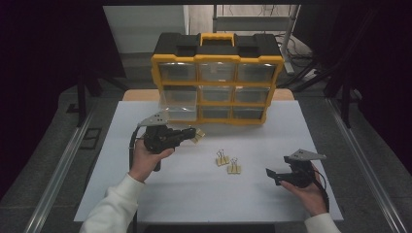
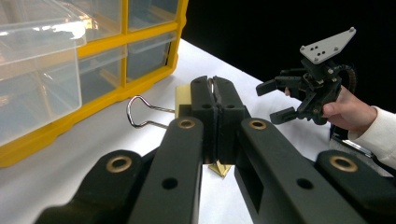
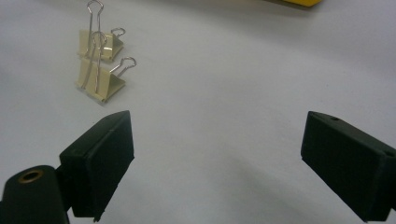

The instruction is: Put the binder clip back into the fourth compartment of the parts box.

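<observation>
Yellow box of clear drawers (image 1: 216, 82) stands at the back of the white worktop (image 1: 204, 189). Just before it, the left gripper (image 1: 193, 135) pinches a cream clip (image 1: 198, 136).

Left gripper view: its jaws squeeze that clip (image 2: 183, 95) beside the box (image 2: 88, 70).

Right gripper view: the right gripper (image 3: 215, 154) gapes, holding nothing, two clips (image 3: 99, 60) nearby.
</observation>
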The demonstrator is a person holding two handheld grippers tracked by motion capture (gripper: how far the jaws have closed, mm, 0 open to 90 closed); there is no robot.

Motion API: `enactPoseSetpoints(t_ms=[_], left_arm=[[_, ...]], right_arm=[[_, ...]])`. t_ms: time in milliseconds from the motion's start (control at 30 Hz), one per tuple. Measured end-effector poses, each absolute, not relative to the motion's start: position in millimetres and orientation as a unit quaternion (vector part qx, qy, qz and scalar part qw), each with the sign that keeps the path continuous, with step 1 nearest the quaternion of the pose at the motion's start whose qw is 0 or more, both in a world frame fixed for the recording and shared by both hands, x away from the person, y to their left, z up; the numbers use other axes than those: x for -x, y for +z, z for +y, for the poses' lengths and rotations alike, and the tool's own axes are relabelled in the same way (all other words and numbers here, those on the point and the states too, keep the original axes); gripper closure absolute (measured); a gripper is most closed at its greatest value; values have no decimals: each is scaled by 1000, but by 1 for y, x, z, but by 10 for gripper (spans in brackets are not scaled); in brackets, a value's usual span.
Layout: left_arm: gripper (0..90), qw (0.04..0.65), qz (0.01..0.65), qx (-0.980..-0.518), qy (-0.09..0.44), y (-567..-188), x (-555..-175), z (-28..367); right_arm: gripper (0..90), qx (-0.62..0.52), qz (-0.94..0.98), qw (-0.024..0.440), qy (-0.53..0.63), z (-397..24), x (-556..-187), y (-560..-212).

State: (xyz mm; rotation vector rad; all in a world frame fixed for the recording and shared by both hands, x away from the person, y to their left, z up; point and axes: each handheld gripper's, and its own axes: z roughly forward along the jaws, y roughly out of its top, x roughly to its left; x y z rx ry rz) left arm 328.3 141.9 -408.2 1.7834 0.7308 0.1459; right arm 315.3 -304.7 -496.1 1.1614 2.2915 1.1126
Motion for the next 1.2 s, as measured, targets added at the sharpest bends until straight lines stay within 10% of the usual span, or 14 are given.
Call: enactPoseSetpoints(t_ms=[1200], left_arm=[[889, 604, 325, -722, 94, -392, -328, 158]], right_arm=[[99, -411, 805, 171, 394, -306, -315, -496]])
